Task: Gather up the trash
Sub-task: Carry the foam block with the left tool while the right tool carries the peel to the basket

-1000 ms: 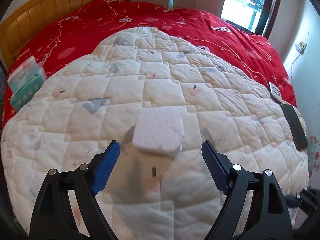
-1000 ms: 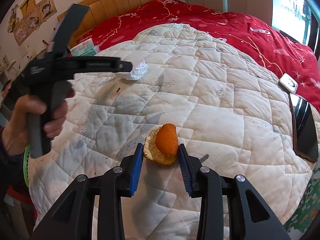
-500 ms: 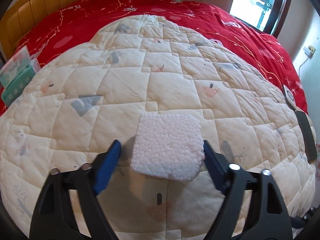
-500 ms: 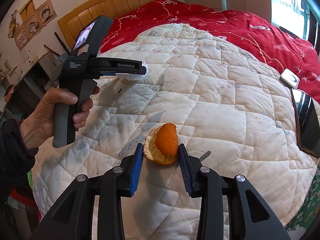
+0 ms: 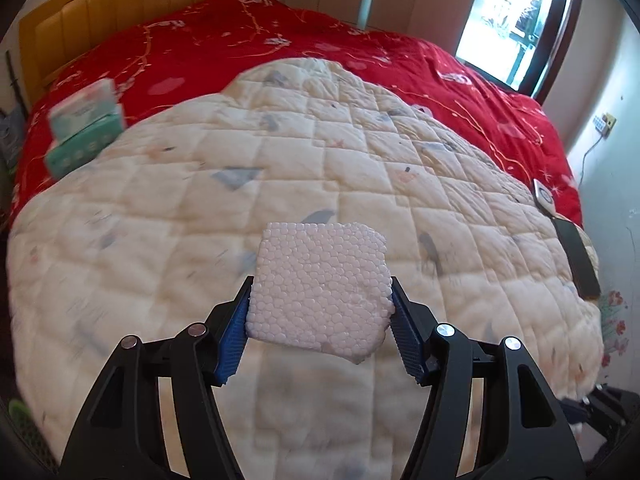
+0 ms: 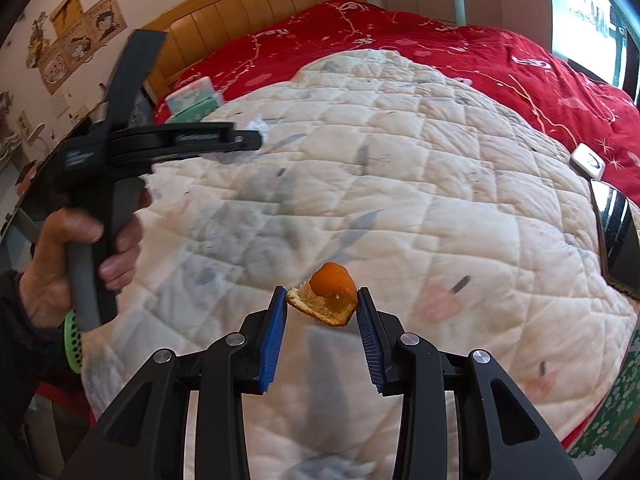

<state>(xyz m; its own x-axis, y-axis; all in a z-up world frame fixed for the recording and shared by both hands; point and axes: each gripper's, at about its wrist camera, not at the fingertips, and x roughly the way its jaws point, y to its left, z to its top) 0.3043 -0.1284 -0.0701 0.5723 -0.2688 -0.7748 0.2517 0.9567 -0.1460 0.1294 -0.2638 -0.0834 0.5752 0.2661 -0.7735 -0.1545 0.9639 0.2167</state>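
Note:
A white foam block is between the blue pads of my left gripper. Its jaws are closing and both pads touch the block's sides above the cream quilt. In the right wrist view the left gripper appears side-on in a person's hand, with a bit of the foam block at its tip. My right gripper is shut on a piece of orange peel, held just over the quilt.
Green tissue packs lie on the red bedspread at the left, near the wooden headboard. A black phone and a small white device lie at the quilt's right edge. A window is at the far right.
My left gripper moved forward to the foam block, narrowed around it and now grips it off the quilt. The right gripper shifted a little with the orange peel still in it.

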